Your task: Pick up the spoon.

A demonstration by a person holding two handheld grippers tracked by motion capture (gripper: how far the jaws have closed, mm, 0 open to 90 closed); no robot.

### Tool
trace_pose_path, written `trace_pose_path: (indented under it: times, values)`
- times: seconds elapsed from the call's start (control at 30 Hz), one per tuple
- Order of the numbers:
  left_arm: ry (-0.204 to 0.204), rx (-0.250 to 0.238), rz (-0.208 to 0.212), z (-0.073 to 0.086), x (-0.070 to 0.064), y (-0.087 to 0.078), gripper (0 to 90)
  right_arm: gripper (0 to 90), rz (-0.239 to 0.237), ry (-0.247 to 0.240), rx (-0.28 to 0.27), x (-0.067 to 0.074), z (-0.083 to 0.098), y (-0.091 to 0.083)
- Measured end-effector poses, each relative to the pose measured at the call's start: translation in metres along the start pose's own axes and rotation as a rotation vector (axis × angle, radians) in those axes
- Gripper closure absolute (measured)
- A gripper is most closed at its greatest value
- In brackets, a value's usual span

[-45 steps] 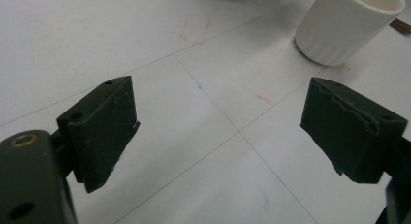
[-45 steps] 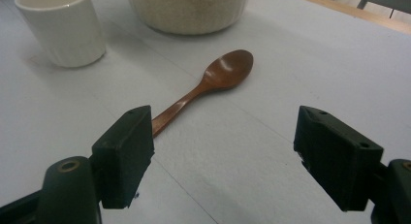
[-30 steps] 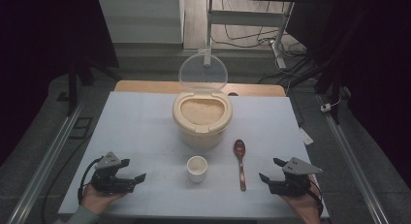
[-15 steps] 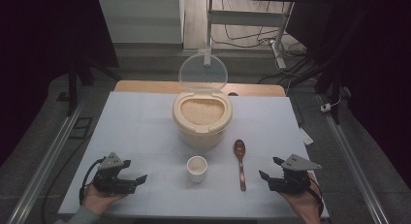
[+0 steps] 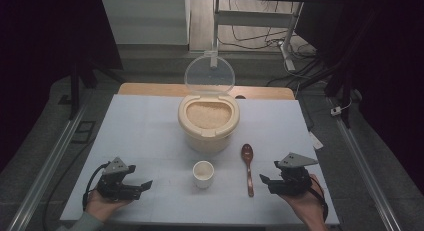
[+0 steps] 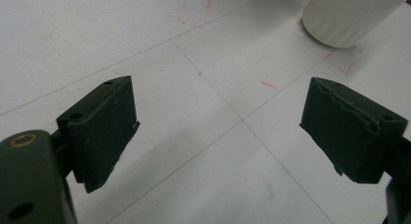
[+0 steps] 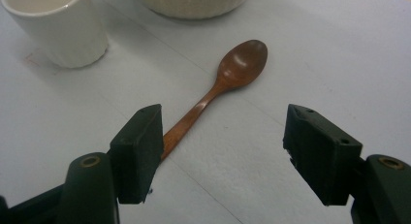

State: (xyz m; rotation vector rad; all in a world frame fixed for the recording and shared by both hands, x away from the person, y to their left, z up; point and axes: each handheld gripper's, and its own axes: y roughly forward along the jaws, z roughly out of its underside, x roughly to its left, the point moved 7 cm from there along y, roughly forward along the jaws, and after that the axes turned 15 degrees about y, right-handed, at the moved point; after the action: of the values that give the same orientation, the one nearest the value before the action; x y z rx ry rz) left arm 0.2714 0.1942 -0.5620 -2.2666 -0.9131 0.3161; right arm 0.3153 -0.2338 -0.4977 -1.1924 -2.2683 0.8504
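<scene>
A cream rice container (image 5: 208, 122) full of rice stands mid-table, its clear lid (image 5: 210, 75) raised behind it. A white cup (image 5: 203, 173) sits in front of it, and a brown wooden spoon (image 5: 247, 166) lies to the cup's right, bowl pointing away. My right gripper (image 5: 266, 182) hovers just right of the spoon's handle. In the right gripper view it (image 7: 223, 146) is open; its jaws have just been closing a little, and the spoon (image 7: 228, 73) runs down behind the left jaw, ungripped. My left gripper (image 5: 140, 177) rests at the front left, open (image 6: 218, 127) over bare table.
The pale table (image 5: 145, 126) has open room on both sides of the container. In the left gripper view the cup (image 6: 349, 15) stands at the upper right. The cup (image 7: 58, 25) and the container's base (image 7: 194, 3) lie beyond the right jaws. Metal rails flank the table.
My right gripper has risen a little and edged toward the spoon, its jaws slightly narrower. The left gripper, cup, spoon and container have stayed put.
</scene>
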Motion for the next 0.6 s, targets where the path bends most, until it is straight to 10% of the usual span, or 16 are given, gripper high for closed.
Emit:
trace_pose_path:
  times: [0.6]
  values:
    - [0.011, 0.012, 0.002, 0.001, 0.0, 0.001, 12.7, 31.4, 0.066, 0.06, 0.176, 0.027, -0.007, 0.028]
